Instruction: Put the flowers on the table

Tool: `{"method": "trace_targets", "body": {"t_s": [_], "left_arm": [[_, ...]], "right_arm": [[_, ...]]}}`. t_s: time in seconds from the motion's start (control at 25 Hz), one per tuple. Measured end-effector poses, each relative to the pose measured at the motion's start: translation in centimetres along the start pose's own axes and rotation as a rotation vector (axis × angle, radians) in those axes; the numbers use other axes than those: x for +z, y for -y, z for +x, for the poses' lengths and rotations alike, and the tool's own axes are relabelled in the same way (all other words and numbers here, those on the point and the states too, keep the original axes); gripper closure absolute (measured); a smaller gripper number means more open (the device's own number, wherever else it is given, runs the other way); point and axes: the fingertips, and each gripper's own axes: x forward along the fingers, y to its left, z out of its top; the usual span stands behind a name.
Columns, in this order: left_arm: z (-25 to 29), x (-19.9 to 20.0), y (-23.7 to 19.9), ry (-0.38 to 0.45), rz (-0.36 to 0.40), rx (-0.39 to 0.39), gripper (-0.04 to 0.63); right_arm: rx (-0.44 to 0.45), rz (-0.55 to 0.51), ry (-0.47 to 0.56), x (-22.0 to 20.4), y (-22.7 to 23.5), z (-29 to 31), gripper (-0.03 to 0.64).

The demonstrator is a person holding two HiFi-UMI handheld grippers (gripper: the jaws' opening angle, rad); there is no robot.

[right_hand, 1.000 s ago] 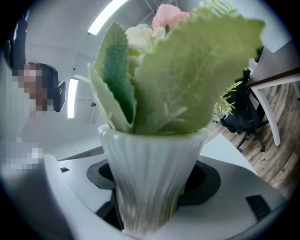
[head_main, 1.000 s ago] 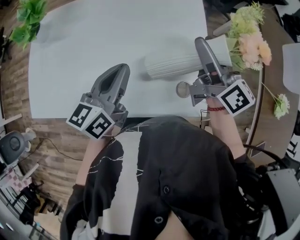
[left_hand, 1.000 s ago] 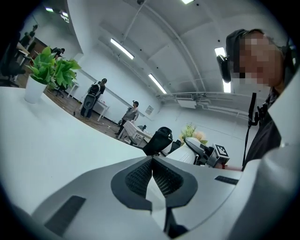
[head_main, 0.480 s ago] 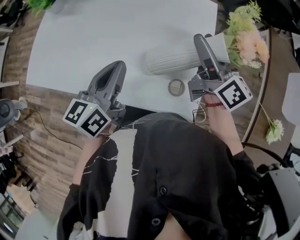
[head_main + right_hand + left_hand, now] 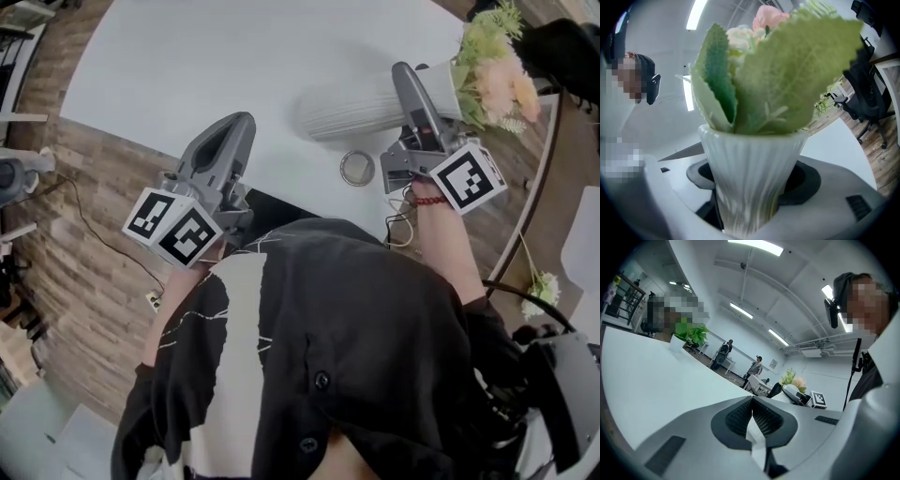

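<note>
While the left gripper [image 5: 752, 414] hangs with its jaws pressed together on nothing, the right gripper [image 5: 413, 94] has its jaws clamped around the white ribbed vase [image 5: 361, 108]. The vase is tipped sideways over the white counter [image 5: 234, 56], and the flowers [image 5: 492, 75] in it point to the person's right.

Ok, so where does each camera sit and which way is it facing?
Head view: on the person's head, facing steeply down at the table; torso, left gripper, right gripper show.
Left gripper view: on that gripper, along its shut jaws across the table; chest at right.
Right gripper view: along jaws clamped on the vase.
All three show the flowers.
</note>
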Motion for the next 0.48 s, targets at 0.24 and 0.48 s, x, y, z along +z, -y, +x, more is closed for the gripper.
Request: {"method": "trace_targets", "body": {"t_s": [0.24,0.48], "left_arm": [[-0.50,-0.40,-0.25,-0.006,-0.007,0.033,0.581],[-0.53,-0.64,0.04,-0.020,0.005,0.055,0.581]], "right_arm": [[0.024,-0.042,-0.014,-0.28,-0.64,0.14,0.267],[0.026,-0.063,-0.023,-0.19,-0.69,0.26,0.267]]}}
